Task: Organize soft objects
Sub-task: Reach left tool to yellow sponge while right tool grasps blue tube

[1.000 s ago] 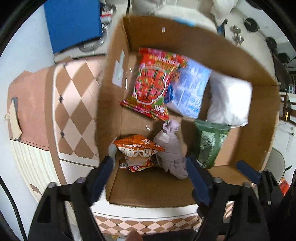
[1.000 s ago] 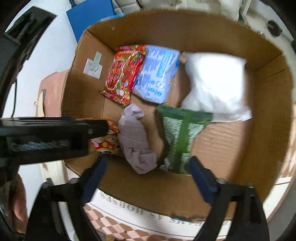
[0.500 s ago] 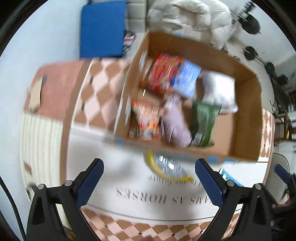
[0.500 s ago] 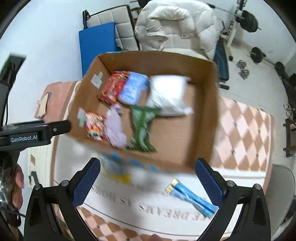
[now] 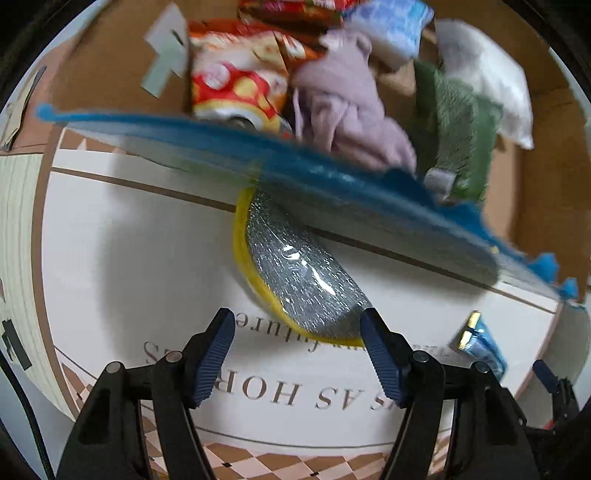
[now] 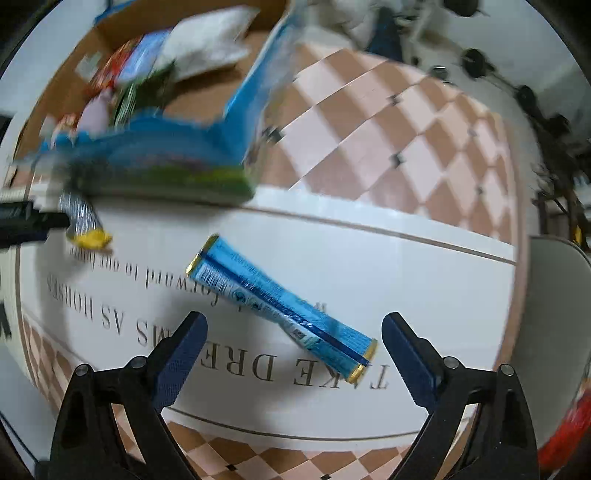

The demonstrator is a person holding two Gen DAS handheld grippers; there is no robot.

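Two hand-held grippers hover over a table spread with a white printed cloth (image 6: 369, 258), both with jaws spread wide and holding nothing. Nearest the right hand-held gripper (image 6: 293, 341), a long blue packet (image 6: 280, 306) with gold ends lies slantwise on the cloth, across the printed lettering, its near end between the blue fingertips (image 6: 184, 339) but touching neither. In the left wrist view the left hand-held gripper (image 5: 297, 343) frames the near end of a silver-and-yellow pouch (image 5: 295, 273) lying flat on the cloth; the pouch's far end runs under the blurred, blue-edged near wall of a cardboard box (image 5: 535, 177). The same blue packet shows at the right edge of that view, near the cloth's border. Inside the box, from left to right, sit a red-and-yellow snack bag (image 5: 236, 81), a crumpled lilac cloth (image 5: 347, 107), a green pack (image 5: 458, 133) and a white pillow-like pack (image 5: 487, 81), with a pale blue pack (image 5: 391, 29) and a red bag behind them. Beyond the cloth, the right wrist view shows a pink-and-brown diamond-patterned surface (image 6: 406, 122).
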